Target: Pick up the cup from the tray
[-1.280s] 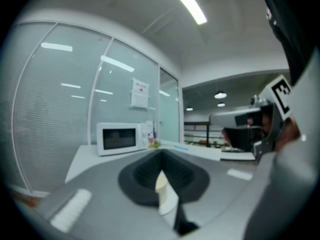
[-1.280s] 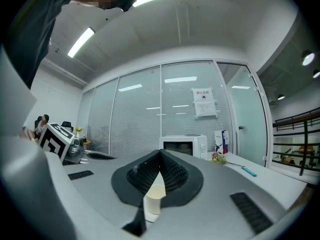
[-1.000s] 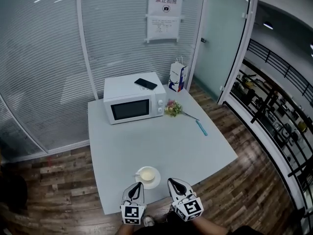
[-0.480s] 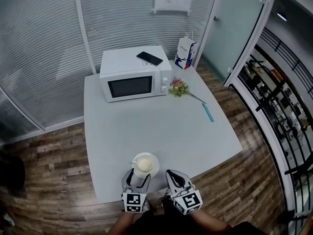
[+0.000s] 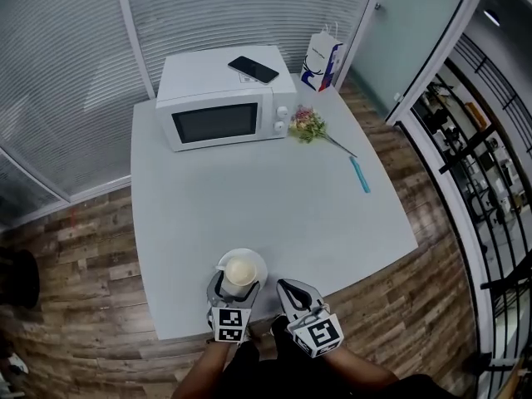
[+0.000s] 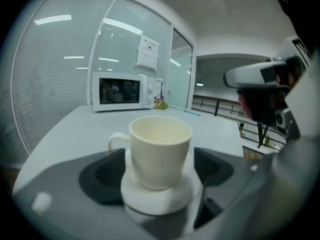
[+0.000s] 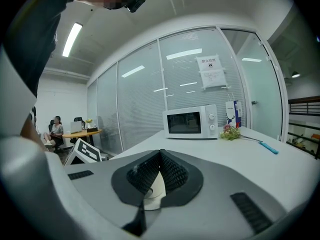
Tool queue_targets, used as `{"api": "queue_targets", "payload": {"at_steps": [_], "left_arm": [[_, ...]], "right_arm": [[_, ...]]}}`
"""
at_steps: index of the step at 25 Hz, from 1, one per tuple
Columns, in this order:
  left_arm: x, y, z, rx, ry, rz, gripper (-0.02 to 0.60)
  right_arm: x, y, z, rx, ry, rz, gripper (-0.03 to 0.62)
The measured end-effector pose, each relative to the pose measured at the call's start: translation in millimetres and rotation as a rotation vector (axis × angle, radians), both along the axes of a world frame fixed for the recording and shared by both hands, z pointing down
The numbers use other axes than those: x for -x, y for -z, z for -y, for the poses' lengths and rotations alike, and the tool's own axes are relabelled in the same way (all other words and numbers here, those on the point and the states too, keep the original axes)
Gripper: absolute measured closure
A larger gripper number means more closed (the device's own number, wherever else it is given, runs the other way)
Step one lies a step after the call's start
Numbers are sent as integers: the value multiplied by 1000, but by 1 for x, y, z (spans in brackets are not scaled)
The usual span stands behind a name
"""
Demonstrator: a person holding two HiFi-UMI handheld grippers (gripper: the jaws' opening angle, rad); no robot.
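On the left hand-held gripper point(image 6: 157, 170): jaws opening, spread wide. Straight ahead between them, the cup point(image 6: 160, 149): cream, upright, handle out to that gripper's left. Pads point(image 6: 100, 173) standing off the cup wall on both sides, so no grip on it. Seated under the cup, the tray point(image 6: 156, 198): a small round white saucer, also between the jaws and low down near their roots.

On the right hand-held gripper point(image 7: 160, 156): jaws closed tip to tip, nothing pinched. White sliver showing through the gap below the tips, probably the cup, view too tight to be sure. Held just right of the left one, the left one's marker cube off to its left.

Both sitting at the near edge of the bench point(image 5: 249, 198), cup and tray right at that edge too.

Far ahead of both: white microwave point(image 5: 220, 119), door facing back, black phone point(image 5: 253, 69) on top. Right of the microwave, a paper bag point(image 5: 322, 59) at the far corner. Just beside the microwave's knob side, a small bunch of flowers point(image 5: 307, 125). Ahead and well right of the right one, a thin blue stick point(image 5: 361, 174) lying flat.
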State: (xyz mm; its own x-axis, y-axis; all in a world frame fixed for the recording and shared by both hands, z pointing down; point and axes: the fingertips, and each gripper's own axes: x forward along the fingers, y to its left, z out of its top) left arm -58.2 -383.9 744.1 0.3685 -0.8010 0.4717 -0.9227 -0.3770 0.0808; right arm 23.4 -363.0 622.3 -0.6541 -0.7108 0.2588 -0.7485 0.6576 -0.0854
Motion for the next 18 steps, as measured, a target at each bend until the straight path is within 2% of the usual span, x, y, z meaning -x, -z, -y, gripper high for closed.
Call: {"api": "queue_targets", "payload": {"at_steps": [12, 18], "left_arm": [[-7, -8, 29, -36, 24, 50, 164], [-6, 2, 18, -43, 25, 42, 166]], "right_arm": [[-14, -12, 12, 26, 30, -23, 589], [-20, -9, 13, 16, 15, -28, 589]]}}
